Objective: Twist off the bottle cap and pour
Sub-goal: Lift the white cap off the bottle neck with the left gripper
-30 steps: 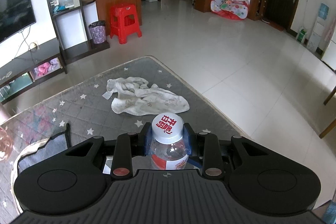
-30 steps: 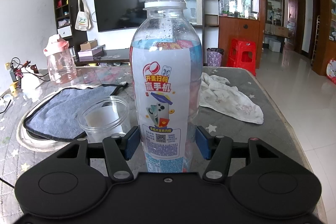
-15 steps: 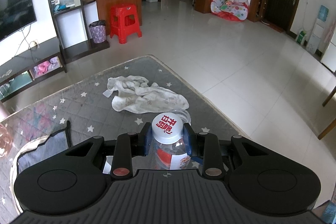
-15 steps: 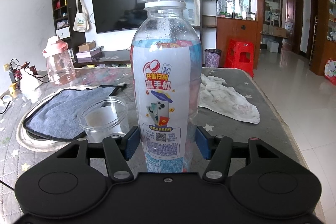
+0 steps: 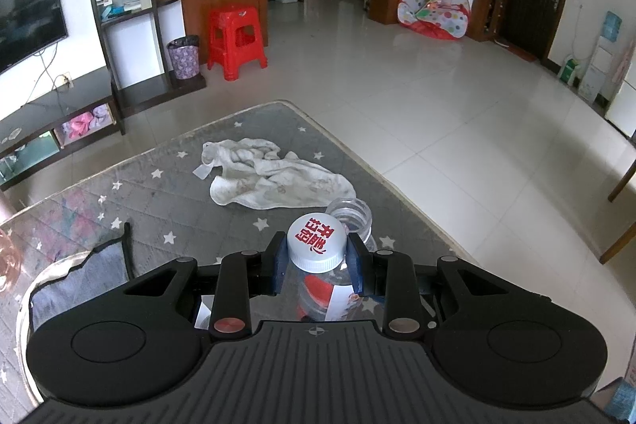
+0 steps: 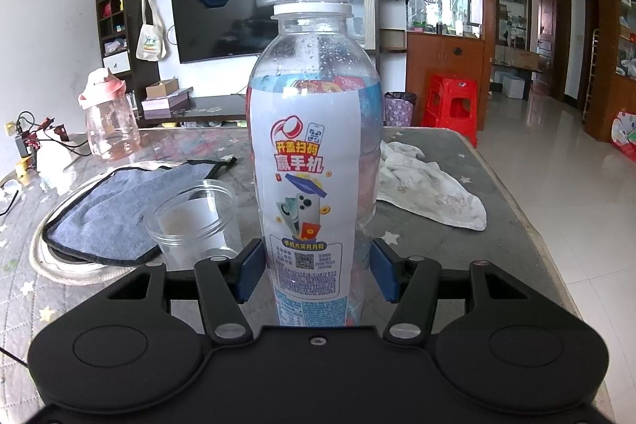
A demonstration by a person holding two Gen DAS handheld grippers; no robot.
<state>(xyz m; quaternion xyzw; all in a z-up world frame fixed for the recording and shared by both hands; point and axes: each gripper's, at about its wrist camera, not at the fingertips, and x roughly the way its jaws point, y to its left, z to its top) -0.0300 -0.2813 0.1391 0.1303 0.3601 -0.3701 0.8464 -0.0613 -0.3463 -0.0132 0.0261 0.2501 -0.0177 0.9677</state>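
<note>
Fingers of the left gripper (image 5: 317,262) pinch the white cap (image 5: 317,243), lifted off and held up-left of the open bottle (image 6: 314,161) mouth. Right gripper (image 6: 317,271) fingers close on the bottle's lower body, upright on the grey table (image 6: 493,225). Left of it sits a clear cup (image 6: 192,219); right, a white cloth (image 6: 429,193).

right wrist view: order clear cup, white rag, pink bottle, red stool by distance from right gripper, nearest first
1. clear cup, just left of the right gripper.
2. white rag, right, mid-table.
3. pink bottle, far left of the table.
4. red stool, on the floor beyond.
</note>
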